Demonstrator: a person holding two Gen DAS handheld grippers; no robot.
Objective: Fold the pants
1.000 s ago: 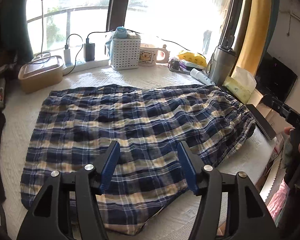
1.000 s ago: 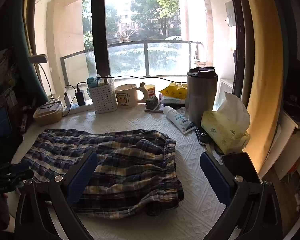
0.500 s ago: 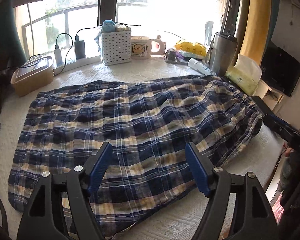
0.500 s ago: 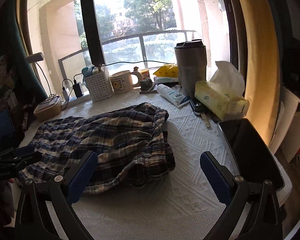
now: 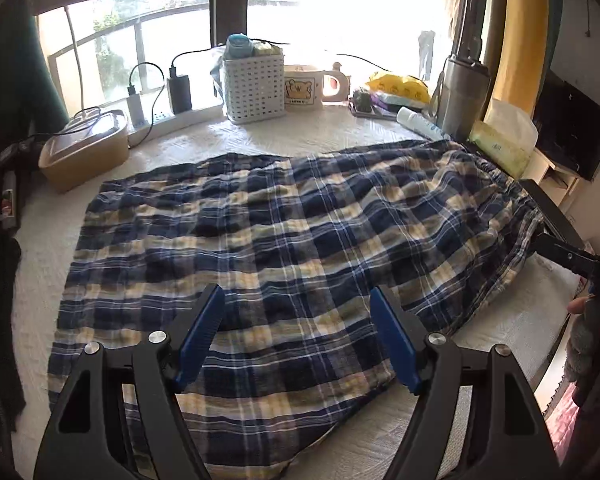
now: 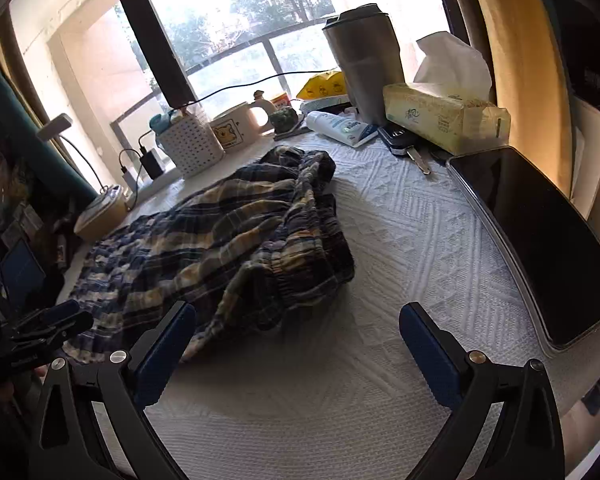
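Pants (image 5: 284, 248) long axis crosswise ahead of my left gripper (image 5: 296, 344), waistband (image 6: 300, 256) end nearest my right gripper (image 6: 296, 356); both grippers gaping, nothing held

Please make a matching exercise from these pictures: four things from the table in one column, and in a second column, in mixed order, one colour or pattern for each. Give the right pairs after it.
Things
1. pants
2. basket
3. tumbler
4. tissue pack

Colours
A. pale yellow
B. grey with a dark lid
C. blue and cream plaid
D. white, with small holes

Pairs: 1-C, 2-D, 3-B, 4-A
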